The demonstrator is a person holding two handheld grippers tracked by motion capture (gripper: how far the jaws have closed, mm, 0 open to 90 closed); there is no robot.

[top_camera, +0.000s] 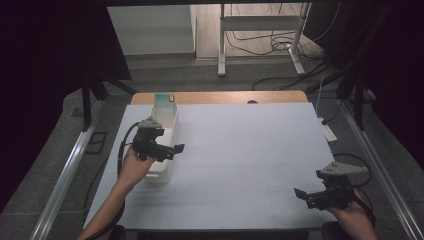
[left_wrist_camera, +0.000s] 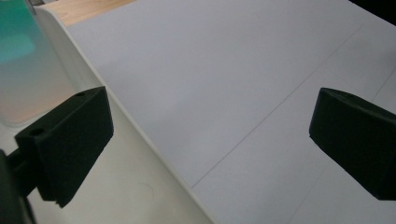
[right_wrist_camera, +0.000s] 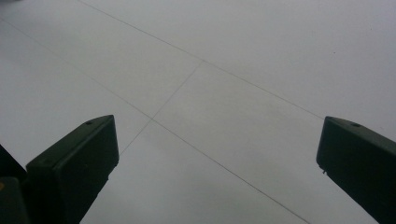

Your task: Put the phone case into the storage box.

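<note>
**Left jaws astride the bin wall, nothing gripped**

Nearest us in the left gripper view: two black, blocky jaw pads, matte and hard-edged, spread wide apart with nothing between them. One pad hangs over the inside of the white bin [left_wrist_camera: 140, 186], the other over the table sheet [left_wrist_camera: 224, 70]. We judge the left gripper [top_camera: 172, 149] to be hovering at the bin's right rim, empty.

The thing we take as the object of the work is the phone case [top_camera: 165, 106], a thin, flat, translucent slab, teal at the top fading to pale peach lower down. It stands on end in the far end of the bin, leaning on the wall. In the left gripper view it sits just beyond the left pad, blurred.

The bin is smooth, glossy white plastic, long and narrow with thin walls and rounded corners. The table cover is a pale matte sheet with faint seam lines; a strip of bare wood [top_camera: 225, 97] shows at its far edge.

The right gripper [top_camera: 306, 195] rests low near the table's front right corner, well apart from the bin, jaws likewise wide and empty.

Risks, as we read them:
- A pad may catch the thin bin wall and drag or tip the light bin.
- The slick case could slip from hard pads, or topple flat if nudged.
- Pinching the wall together with the case.
</note>
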